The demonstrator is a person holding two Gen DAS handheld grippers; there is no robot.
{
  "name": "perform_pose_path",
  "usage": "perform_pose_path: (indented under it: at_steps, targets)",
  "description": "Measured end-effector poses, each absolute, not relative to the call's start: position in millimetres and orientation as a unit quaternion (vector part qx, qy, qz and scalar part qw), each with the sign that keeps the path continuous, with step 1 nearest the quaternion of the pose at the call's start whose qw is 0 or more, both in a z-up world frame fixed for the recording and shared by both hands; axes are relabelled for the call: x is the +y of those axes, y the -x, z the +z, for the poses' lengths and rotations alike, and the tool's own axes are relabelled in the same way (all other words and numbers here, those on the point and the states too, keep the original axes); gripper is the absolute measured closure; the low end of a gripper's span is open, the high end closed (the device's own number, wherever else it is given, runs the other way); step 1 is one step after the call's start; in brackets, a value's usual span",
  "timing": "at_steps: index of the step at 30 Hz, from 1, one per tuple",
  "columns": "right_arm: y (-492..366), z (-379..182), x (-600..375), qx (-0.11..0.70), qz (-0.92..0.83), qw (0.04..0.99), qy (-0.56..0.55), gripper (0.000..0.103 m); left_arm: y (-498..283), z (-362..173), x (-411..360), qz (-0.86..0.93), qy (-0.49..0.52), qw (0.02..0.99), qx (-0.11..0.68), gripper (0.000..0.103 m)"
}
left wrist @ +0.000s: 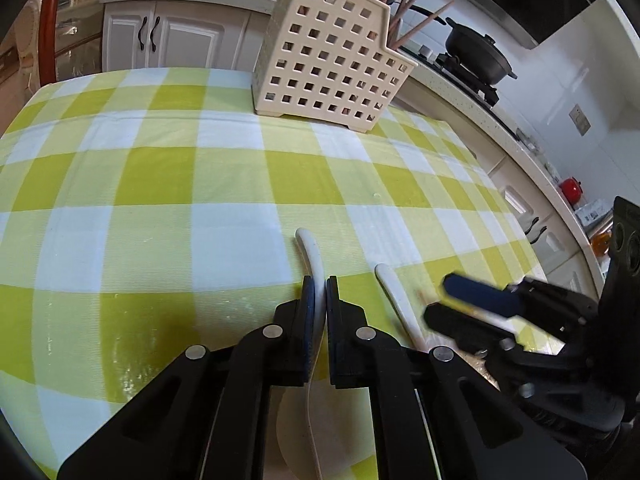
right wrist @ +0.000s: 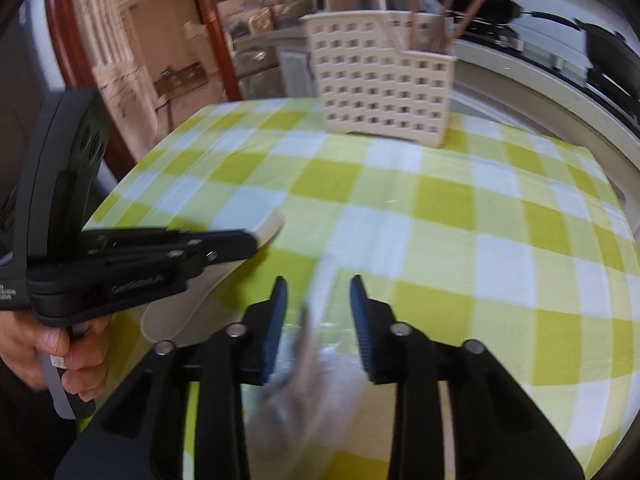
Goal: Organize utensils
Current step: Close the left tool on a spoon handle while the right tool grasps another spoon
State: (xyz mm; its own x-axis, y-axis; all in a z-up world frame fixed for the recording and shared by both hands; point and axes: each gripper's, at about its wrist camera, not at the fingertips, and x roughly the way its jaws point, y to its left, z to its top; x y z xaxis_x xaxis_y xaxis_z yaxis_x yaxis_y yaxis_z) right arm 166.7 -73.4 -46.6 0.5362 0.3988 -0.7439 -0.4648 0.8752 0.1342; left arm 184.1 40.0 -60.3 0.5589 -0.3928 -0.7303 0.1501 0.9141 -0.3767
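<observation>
While the left tongs (left wrist: 320,296) are pinched tight on the handle of a white spoon (left wrist: 310,248), its bowl low under the jaws, the job in hand looks like carrying that spoon to the cream perforated caddy (left wrist: 328,56) at the far end of the desk (left wrist: 140,184); to do it well, I would keep the pinch firm, raise the spoon clear of the checked cloth, tip it handle-up or bowl-down as the slot allows, and let go only once it sits inside a compartment. The right tongs (right wrist: 318,304) are spread, with a blurred pale utensil (right wrist: 308,344) lying between the pads but, as far as the smear lets me judge, not yet clamped. A second white spoon (left wrist: 396,300) lies just beside the first on the cloth. Wooden chopsticks (left wrist: 416,20) already stand in the caddy's lower section and may crowd an entry there; the taller section looks freer. Beyond the desk sit a black pot (left wrist: 476,54) on a stove and white cabinets (left wrist: 176,36), well apart from the work.
</observation>
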Motion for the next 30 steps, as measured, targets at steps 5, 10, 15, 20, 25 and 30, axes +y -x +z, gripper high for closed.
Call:
perform_pose_path:
  at_steps: [5, 10, 15, 20, 25, 30]
  targets:
    - [-172, -54, -66, 0.431, 0.238, 0.869, 0.039, 0.089, -183, -61, 46, -0.160, 0.146, 0.872, 0.439, 0.099]
    - [-172, -56, -62, 0.435, 0.236, 0.868, 0.048, 0.089, -184, -62, 46, -0.166, 0.149, 0.871, 0.438, 0.099]
    - [-174, -61, -61, 0.439, 0.234, 0.866, 0.052, 0.089, -184, -62, 45, -0.166, 0.150, 0.871, 0.439, 0.099]
    - [-177, -65, -64, 0.446, 0.228, 0.864, 0.052, 0.090, -184, -63, 44, -0.164, 0.149, 0.870, 0.440, 0.099]
    - [-177, -66, -64, 0.440, 0.227, 0.867, 0.057, 0.090, -185, -64, 45, -0.163, 0.149, 0.870, 0.442, 0.099]
    - [-180, -66, -67, 0.445, 0.228, 0.865, 0.042, 0.091, -184, -64, 45, -0.163, 0.149, 0.870, 0.441, 0.099]
